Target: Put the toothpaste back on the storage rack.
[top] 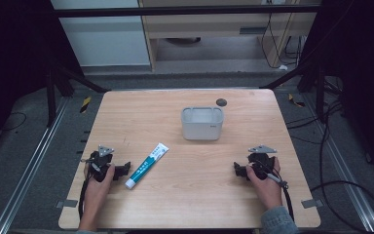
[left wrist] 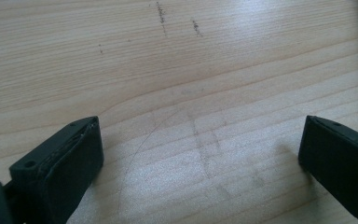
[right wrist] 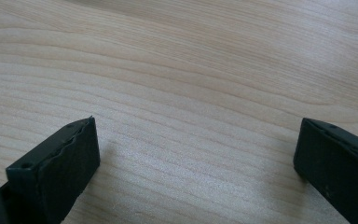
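Left hand-held gripper [top: 125, 169] beside toothpaste tube [top: 147, 165]

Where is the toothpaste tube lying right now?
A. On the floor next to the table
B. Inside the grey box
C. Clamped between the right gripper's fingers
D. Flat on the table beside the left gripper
D. In the high view the toothpaste tube lies flat on the wooden table, just to the side of the left gripper and apart from the grey box.
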{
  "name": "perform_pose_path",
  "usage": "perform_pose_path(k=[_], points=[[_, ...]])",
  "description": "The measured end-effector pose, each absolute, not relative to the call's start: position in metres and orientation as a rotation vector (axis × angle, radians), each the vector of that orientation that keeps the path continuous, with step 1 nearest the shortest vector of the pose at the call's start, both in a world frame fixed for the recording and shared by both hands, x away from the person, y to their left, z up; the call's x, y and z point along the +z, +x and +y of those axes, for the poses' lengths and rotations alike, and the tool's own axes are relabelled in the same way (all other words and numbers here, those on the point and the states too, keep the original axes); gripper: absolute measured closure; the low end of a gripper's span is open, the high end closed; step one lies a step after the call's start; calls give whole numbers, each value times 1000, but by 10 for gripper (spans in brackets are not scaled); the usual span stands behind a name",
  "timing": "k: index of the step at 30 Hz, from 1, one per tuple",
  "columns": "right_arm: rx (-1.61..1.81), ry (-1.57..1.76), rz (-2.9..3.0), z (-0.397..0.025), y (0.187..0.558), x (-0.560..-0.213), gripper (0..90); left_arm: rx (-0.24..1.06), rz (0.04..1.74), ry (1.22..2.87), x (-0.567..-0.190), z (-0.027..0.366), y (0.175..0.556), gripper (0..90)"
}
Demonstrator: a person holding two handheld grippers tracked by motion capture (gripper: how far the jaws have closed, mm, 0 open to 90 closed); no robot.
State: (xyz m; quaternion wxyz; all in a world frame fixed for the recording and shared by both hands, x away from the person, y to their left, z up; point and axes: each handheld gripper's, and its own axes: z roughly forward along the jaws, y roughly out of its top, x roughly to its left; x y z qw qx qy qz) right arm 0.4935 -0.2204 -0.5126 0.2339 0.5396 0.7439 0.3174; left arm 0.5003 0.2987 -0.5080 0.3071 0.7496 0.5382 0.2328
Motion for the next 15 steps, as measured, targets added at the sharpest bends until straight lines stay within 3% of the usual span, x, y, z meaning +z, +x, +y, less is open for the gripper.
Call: perform_pose_path(k=[15], points=[[871,1482,2043,-220,494,-513,6,649,1392,1977,-507,304,497,24]])
